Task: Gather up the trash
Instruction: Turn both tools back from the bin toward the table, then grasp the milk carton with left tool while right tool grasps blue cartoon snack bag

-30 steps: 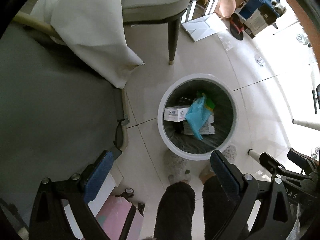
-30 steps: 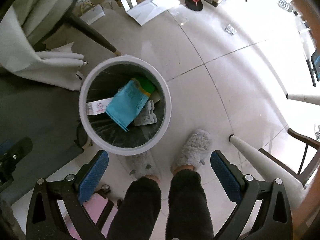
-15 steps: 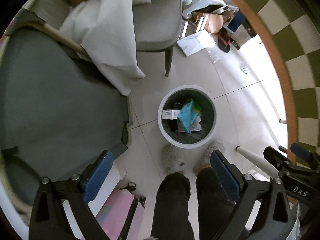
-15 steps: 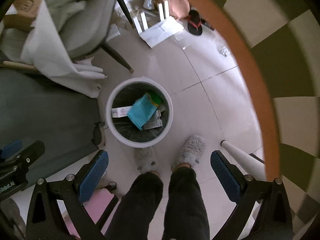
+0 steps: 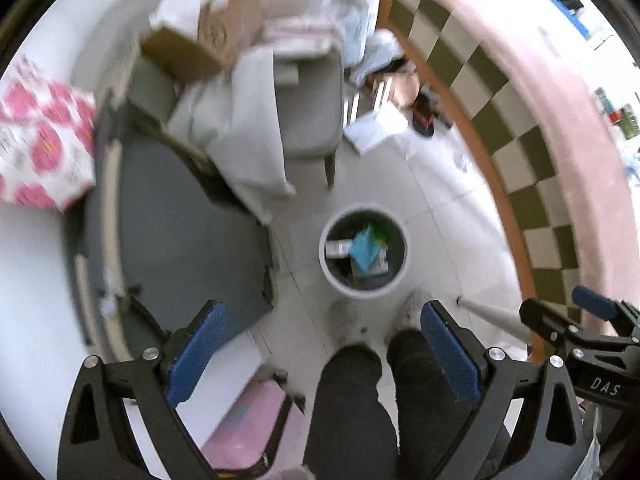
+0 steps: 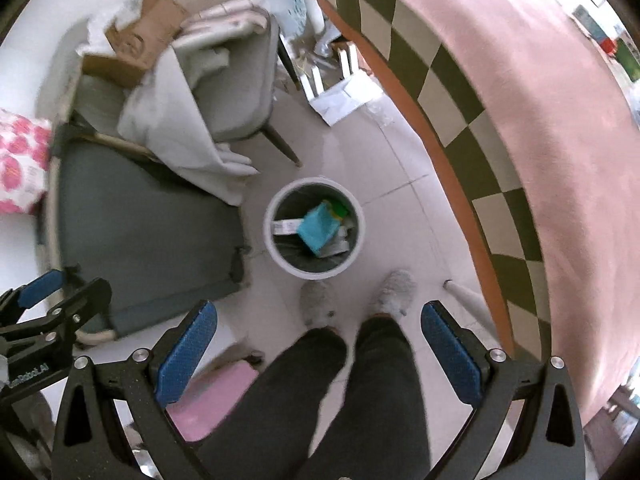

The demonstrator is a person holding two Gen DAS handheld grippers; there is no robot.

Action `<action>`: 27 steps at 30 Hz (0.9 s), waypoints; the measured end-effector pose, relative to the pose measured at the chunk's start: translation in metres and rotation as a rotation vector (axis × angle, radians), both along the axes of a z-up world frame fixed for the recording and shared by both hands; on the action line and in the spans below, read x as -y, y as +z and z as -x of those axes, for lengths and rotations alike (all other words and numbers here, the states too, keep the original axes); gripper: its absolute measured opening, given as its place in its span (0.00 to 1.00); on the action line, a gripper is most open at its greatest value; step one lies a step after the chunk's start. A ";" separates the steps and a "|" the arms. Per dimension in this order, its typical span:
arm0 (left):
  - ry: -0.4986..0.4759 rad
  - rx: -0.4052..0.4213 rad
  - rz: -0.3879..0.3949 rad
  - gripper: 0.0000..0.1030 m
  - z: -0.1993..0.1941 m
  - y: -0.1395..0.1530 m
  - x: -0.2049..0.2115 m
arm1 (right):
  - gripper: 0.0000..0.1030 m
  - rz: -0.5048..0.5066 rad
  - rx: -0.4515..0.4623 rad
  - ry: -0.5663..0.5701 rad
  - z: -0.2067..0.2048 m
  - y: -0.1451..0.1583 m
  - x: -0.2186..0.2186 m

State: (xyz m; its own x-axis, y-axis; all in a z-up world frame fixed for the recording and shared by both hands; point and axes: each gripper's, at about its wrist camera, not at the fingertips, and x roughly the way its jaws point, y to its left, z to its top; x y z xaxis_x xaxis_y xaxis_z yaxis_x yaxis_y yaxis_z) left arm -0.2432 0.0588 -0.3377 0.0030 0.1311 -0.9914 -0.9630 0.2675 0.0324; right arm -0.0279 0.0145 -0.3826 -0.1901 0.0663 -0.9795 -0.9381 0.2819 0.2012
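**Fig. — Both grippers empty above the bin; between pickups**

Step in hand (judged): a gap between pieces of trash. L gripper (image 5: 320, 356) has jaws spread wide w/ nothing between the blue pads; R gripper (image 6: 318, 354) likewise, wide and empty. Both point down at the floor (image 6: 404, 216).

Task thing: waste bin (image 5: 326, 268), white-rimmed w/ dark liner, stands on the floor well below and ahead of both grippers, roughly centred between the fingers in each wrist view. Inside: a teal bag (image 6: 316, 228), a white carton (image 6: 286, 226), a green scrap and other paper.

Next move (judged): swing to the next loose item, close on it, bring it back over the bin opening. Candidates ahead of the grippers, beyond the bin: white paper sheets (image 6: 346, 98) on the floor near the tabletop's edge. Motion blur in both views, so smaller litter can't be told.

Surroundings / obstructions: person's legs and grey slippers (image 6: 394, 294) just on the near side of the bin. Left of the grippers, a grey mat (image 6: 140, 236). Ahead-left, a chair (image 5: 310, 112) draped w/ white cloth, cardboard box (image 5: 208, 46) on top. Right, a pink tabletop (image 6: 540, 120) w/ checkered border overhangs the floor; its leg (image 5: 492, 314) stands near the bin and may hinder reaches that side.
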 end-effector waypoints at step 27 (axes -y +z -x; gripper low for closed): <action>-0.362 -0.097 -0.178 1.00 -0.439 0.067 -0.095 | 1.00 -0.026 0.094 -0.744 -0.498 0.044 0.007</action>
